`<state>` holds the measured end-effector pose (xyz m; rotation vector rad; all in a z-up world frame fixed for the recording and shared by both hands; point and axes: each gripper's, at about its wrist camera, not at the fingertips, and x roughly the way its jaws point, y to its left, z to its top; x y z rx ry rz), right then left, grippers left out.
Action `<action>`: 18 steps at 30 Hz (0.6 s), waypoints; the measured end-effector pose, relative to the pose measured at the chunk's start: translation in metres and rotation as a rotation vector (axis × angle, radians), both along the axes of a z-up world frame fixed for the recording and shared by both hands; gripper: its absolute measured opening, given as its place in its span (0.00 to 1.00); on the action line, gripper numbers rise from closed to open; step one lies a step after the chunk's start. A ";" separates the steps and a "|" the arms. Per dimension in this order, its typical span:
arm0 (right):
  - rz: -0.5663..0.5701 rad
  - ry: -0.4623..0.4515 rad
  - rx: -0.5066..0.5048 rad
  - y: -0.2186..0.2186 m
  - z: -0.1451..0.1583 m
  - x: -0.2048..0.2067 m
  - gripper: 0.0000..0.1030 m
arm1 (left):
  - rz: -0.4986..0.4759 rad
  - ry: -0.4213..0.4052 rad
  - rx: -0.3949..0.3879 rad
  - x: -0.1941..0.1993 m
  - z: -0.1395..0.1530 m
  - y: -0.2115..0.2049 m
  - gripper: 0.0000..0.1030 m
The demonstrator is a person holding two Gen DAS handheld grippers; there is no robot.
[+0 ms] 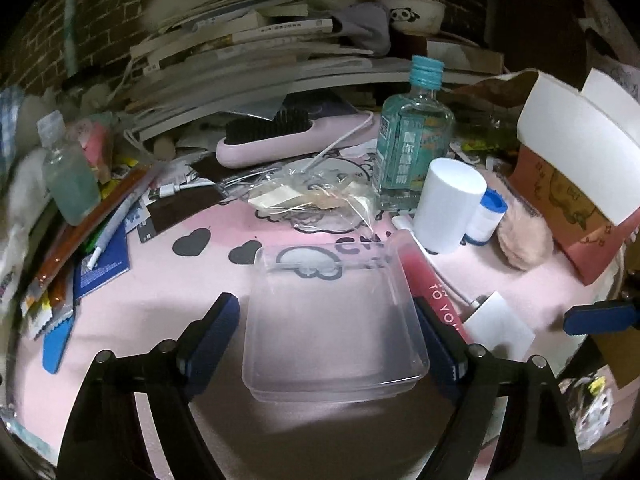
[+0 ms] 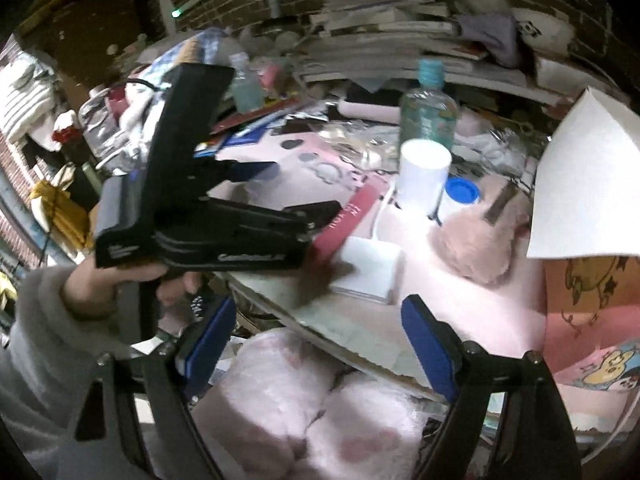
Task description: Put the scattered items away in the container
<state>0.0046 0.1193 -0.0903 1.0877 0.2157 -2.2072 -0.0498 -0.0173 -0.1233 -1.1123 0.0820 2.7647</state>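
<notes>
Both left gripper fingers flank clear container.

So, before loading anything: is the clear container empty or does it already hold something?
Empty. Through the clear container only the pink mat and its cloud print show; nothing lies inside.

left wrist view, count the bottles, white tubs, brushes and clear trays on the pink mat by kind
bottles: 2, a blue-capped glass bottle and a small plastic bottle
white tubs: 2, a tall tub and a small blue-lidded tub
brushes: 1, the pink brush
clear trays: 1, the tray between the left gripper fingers
total: 6
</notes>
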 end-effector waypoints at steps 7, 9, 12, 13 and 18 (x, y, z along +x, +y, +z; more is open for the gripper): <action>-0.039 0.005 -0.001 0.003 -0.006 -0.005 0.80 | 0.002 0.007 -0.001 0.001 0.001 0.003 0.70; -0.058 0.010 -0.006 0.005 -0.006 -0.008 0.80 | 0.004 0.006 -0.003 0.001 0.001 0.003 0.70; -0.092 0.012 -0.018 0.011 -0.004 -0.011 0.80 | 0.003 0.003 -0.001 0.002 0.001 0.004 0.70; -0.099 0.013 -0.020 0.012 -0.004 -0.012 0.80 | 0.004 0.001 -0.001 0.002 0.002 0.004 0.70; -0.122 0.011 -0.028 0.018 -0.003 -0.015 0.80 | 0.007 0.011 -0.002 0.003 0.005 0.003 0.70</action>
